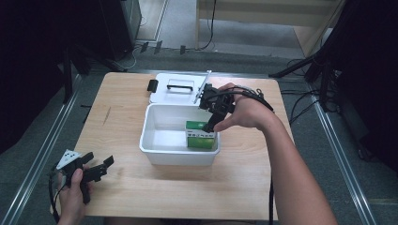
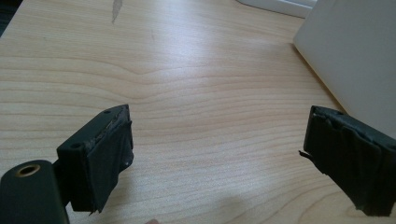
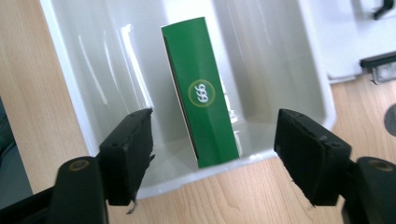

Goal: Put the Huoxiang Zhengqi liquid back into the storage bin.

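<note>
A green box (image 1: 199,138) with a "666" emblem stands on its edge inside a white plastic bin (image 1: 155,151), against the bin's right side. In the right gripper view the green box (image 3: 203,102) leans against the bin wall (image 3: 84,93), beyond the jaws. My right gripper (image 1: 210,123) hovers just above the box and is open; in its own view the right gripper (image 3: 212,149) has nothing between its pads. My left gripper (image 1: 104,167) rests low over the table's front left corner, open and empty. In its own view the left gripper (image 2: 217,158) has bare wood between its jaws.
The bin's white lid (image 1: 176,86), with a black handle and latch, lies flat on the wooden table (image 1: 122,187) right behind the bin. The bin's outer wall (image 2: 355,60) rises at the right of the left gripper view. Cables and stands surround the table.
</note>
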A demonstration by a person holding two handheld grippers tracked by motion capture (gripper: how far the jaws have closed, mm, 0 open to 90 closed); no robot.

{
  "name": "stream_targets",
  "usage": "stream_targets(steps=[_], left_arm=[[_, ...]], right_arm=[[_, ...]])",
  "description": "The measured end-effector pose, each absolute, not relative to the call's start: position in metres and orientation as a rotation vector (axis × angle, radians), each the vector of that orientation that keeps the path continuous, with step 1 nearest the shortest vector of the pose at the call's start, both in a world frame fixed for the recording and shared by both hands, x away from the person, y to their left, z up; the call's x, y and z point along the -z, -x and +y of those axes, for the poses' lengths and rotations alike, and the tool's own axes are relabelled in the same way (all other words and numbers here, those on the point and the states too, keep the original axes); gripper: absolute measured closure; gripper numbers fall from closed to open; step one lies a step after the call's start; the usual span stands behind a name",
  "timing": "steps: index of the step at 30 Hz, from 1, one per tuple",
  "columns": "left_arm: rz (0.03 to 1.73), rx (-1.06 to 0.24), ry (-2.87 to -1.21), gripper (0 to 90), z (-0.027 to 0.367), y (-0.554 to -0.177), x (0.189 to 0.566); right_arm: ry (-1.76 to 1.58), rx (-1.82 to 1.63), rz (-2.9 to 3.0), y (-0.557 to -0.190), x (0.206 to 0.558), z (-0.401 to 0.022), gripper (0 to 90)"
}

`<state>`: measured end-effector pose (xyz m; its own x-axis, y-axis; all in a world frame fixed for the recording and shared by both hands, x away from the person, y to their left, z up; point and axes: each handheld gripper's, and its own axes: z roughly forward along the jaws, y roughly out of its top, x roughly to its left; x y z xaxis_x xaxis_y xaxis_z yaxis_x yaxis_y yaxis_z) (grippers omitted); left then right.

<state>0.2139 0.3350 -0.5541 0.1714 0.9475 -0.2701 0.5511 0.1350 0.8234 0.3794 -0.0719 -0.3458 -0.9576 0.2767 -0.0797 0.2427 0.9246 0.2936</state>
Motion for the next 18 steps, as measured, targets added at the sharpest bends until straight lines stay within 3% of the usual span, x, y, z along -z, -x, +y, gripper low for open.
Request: stream_targets(steps=[18], left_arm=[[1.497, -0.546, -1.536, 9.1, 0.335, -0.214, 0.554]], right_arm=[[-0.871, -0.582, 2.741, -0.371, 0.338, -0.129, 15.6]])
